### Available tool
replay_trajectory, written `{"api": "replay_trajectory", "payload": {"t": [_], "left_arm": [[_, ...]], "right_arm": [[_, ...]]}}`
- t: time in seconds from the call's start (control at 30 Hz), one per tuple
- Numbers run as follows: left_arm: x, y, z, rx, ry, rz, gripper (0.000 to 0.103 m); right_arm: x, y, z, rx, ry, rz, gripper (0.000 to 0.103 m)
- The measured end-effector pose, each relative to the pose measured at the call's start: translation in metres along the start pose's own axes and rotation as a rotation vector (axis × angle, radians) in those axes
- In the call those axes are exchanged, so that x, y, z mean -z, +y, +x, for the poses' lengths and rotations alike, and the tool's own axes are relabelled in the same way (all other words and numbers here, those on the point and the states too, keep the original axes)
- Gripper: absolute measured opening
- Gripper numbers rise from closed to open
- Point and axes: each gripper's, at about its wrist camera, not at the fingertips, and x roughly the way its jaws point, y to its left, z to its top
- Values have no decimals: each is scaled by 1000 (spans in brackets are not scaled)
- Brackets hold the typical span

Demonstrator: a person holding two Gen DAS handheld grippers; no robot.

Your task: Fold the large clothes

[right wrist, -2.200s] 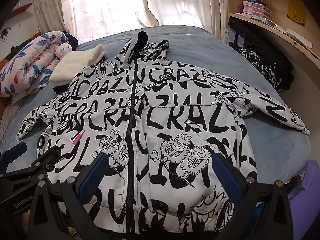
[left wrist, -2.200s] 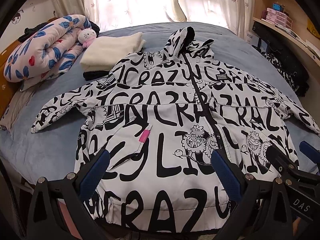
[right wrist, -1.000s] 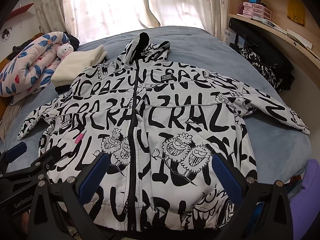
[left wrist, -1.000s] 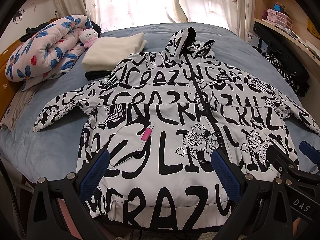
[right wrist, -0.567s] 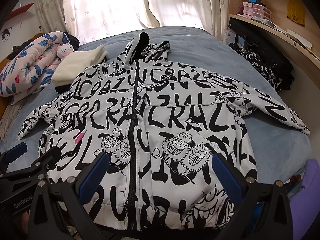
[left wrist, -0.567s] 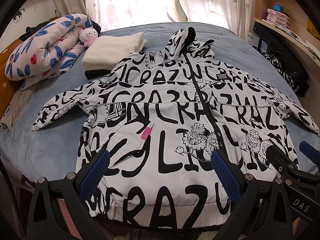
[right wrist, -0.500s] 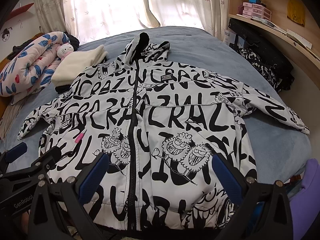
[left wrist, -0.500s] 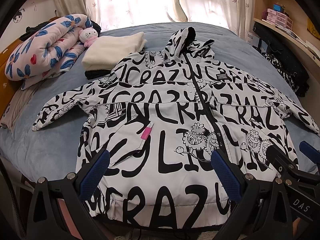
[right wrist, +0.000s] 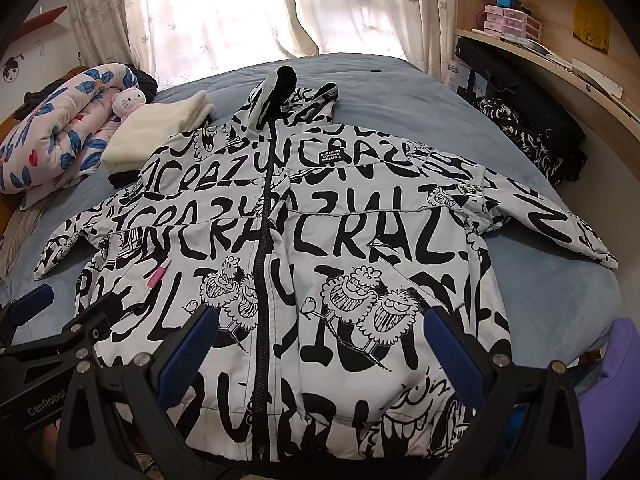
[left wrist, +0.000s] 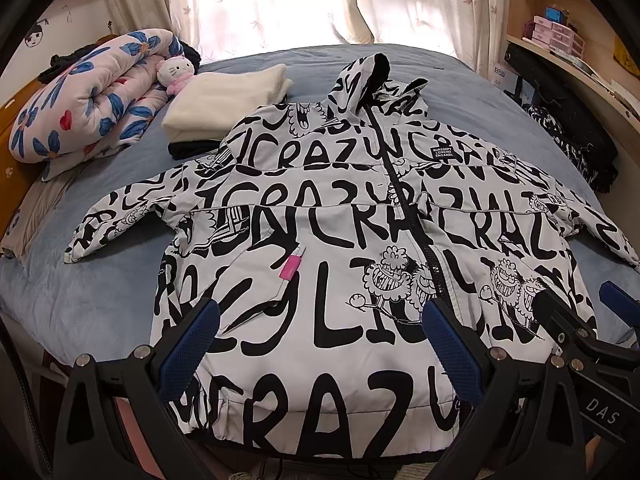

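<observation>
A large white hooded jacket (left wrist: 320, 240) (right wrist: 360, 240) printed with black letters and cartoon faces lies flat and zipped on the blue bed, sleeves spread to both sides, hood toward the window. My left gripper (left wrist: 320, 340) hovers open above the jacket's lower hem on its left half, nothing between its blue pads. My right gripper (right wrist: 320, 340) is open too, above the hem's right half. Each gripper shows at the edge of the other's view: the right gripper (left wrist: 580, 320) and the left gripper (right wrist: 60, 320).
A floral rolled quilt (left wrist: 88, 96) with a plush cat (left wrist: 174, 74) and a folded cream blanket (left wrist: 224, 100) lie at the bed's far left. Dark clothes (right wrist: 528, 136) are piled by the wooden shelf (right wrist: 560, 64) at right. A purple object (right wrist: 616, 380) sits near right.
Almost nothing has changed. Both views shifted very slightly; the jacket lies as before and both grippers stay open.
</observation>
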Motion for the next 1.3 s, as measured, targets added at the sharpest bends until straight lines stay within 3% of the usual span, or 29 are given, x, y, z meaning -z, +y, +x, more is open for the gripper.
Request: {"api": "replay_trajectory", "payload": {"t": [0.87, 1.07, 1.3], "left_arm": [[-4, -5, -3, 20, -25, 17, 100], [-29, -14, -24, 133, -122, 50, 100], [-73, -48, -61, 280, -246, 114, 101]], "right_arm": [[-7, -10, -3, 6, -36, -4, 103], [-28, -20, -32, 63, -151, -37, 103], [-67, -54, -80, 277, -325, -48, 103]]}}
